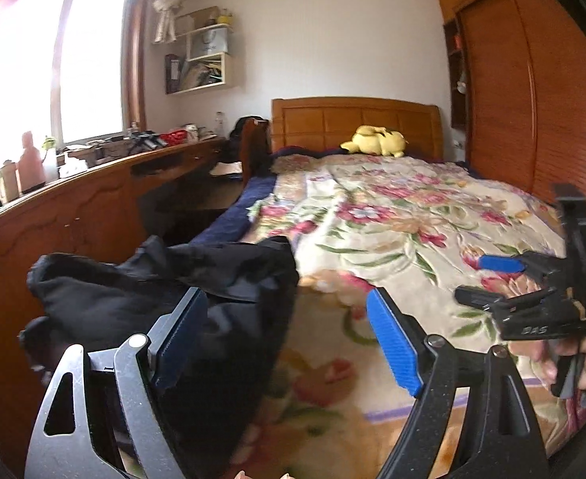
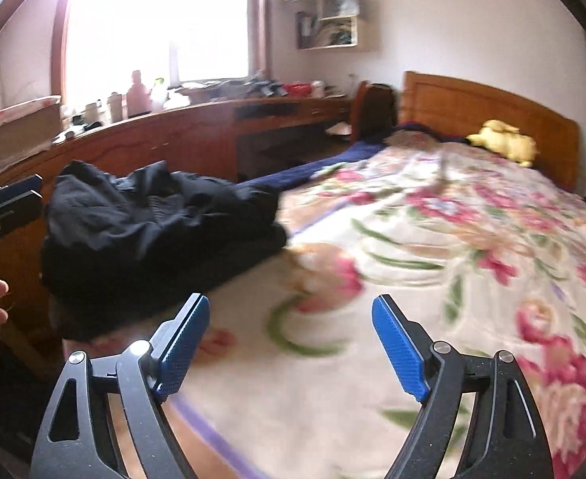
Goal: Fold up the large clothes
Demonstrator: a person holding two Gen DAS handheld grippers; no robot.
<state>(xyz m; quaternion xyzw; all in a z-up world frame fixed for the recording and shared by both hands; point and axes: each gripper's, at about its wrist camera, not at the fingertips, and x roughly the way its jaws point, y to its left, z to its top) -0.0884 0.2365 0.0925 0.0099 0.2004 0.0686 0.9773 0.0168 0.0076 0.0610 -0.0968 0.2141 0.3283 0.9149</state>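
Black garment [image 1: 165, 291] heaped at left of frame on the bed [image 1: 412, 215] edge. Left gripper [image 1: 289, 339] and right gripper [image 2: 291, 343]: jaws released, nothing held. Best to pinch two outer corners, then spread flat before folding.

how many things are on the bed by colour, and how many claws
black clothes pile: 1
yellow plush toy: 1
floral blanket: 1
claws, both open and empty: 2, left claw, right claw
total: 5
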